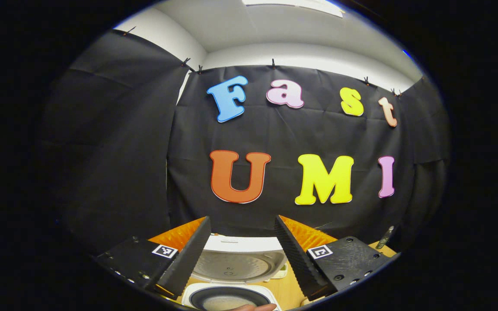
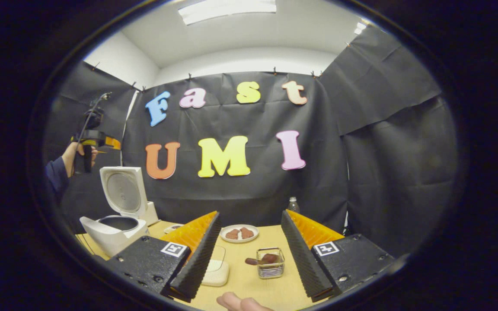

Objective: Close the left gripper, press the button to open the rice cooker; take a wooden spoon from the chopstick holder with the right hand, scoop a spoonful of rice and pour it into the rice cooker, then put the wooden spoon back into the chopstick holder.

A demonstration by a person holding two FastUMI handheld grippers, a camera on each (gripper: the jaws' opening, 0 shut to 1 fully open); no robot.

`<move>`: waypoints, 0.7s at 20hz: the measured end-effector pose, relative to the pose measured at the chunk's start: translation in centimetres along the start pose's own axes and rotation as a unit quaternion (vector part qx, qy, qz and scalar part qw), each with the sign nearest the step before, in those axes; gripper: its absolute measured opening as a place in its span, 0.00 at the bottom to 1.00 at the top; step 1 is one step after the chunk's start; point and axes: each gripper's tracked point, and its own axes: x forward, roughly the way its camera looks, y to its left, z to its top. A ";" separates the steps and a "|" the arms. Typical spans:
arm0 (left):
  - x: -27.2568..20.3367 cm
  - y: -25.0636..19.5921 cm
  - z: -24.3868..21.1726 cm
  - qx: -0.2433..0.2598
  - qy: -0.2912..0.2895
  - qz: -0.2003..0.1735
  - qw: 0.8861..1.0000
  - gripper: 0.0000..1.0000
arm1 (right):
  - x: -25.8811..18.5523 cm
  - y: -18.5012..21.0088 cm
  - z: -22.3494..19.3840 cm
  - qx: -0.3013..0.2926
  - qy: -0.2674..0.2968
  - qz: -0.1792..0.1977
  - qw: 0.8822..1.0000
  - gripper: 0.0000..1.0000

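Left gripper (image 1: 242, 224): in the left gripper view its jaws stand wide apart with nothing between them; it hangs above the rice cooker and looks at the booth wall.
Left gripper, far view (image 2: 95, 140): in the right gripper view it sits high at the left, held by a hand (image 2: 72, 157) with a dark sleeve; whether its jaws are apart cannot be told from here.
Rice cooker (image 2: 110, 235): white, at the left end of the wooden table (image 2: 249, 280), straight below the left gripper.
Lid (image 2: 123, 190): swung up and standing nearly upright behind the pot; in the left gripper view its round inner face (image 1: 236, 263) shows between the fingers.
Inner pot (image 1: 225, 298): dark, open at the top; its contents cannot be made out.
Small white dish (image 2: 215, 270): shallow, with a clear cover, partly hidden behind the right gripper's left finger.
Plate (image 2: 239, 233): white, mid-table toward the back, with two brown pieces on it.
Wire basket (image 2: 270, 263): small, metal, in front of the plate, with brown things in it; one dark end lies over its left side. Whether this is the chopstick holder with the wooden spoon cannot be told.
Bottle (image 2: 292, 204): stands at the back edge of the table by the wall.
Right gripper (image 2: 249, 235): jaws wide apart, empty, above the table and aimed between plate and basket.
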 end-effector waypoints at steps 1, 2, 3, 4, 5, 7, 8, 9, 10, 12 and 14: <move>1.3 0.3 -1.0 0.012 0.012 0.007 1.000 0.94 | 0.1 0.2 -0.2 -0.002 0.000 0.004 1.000 0.92; 2.4 0.6 -1.7 0.018 0.023 0.011 1.000 0.94 | 0.2 0.3 -0.5 -0.002 -0.001 0.006 1.000 0.92; 3.2 0.9 -2.1 0.015 0.032 0.013 0.999 0.94 | 0.4 0.5 -0.6 0.002 -0.002 0.010 1.000 0.92; 3.9 1.1 -2.4 0.006 0.035 0.014 0.999 0.94 | 0.6 0.9 -1.1 0.005 0.005 0.014 1.000 0.90; 4.9 1.2 -2.4 -0.006 0.034 0.012 0.999 0.94 | 0.6 1.2 -1.7 0.009 0.012 0.019 1.000 0.94; 6.2 1.2 -3.6 -0.030 0.049 0.008 0.998 0.94 | 0.8 1.9 -2.3 0.014 0.020 0.029 0.999 0.92; 6.7 1.5 -4.5 -0.032 0.061 0.015 0.998 0.94 | 0.9 1.9 -2.6 0.017 0.022 0.031 0.999 0.92; 7.1 2.2 -5.3 -0.027 0.070 0.031 0.997 0.94 | 1.0 2.0 -2.9 0.019 0.028 0.031 0.999 0.90; 7.3 3.0 -5.2 -0.008 0.063 0.050 0.997 0.96 | 1.0 2.2 -3.3 0.019 0.033 0.034 0.999 0.90; 7.1 3.2 -6.1 0.027 0.080 0.064 0.994 0.94 | 0.9 2.4 -3.6 0.020 0.041 0.036 0.998 0.90; 6.7 2.9 -5.7 0.022 0.090 0.064 0.994 0.92 | 0.7 2.4 -3.5 0.023 0.038 0.034 0.998 0.92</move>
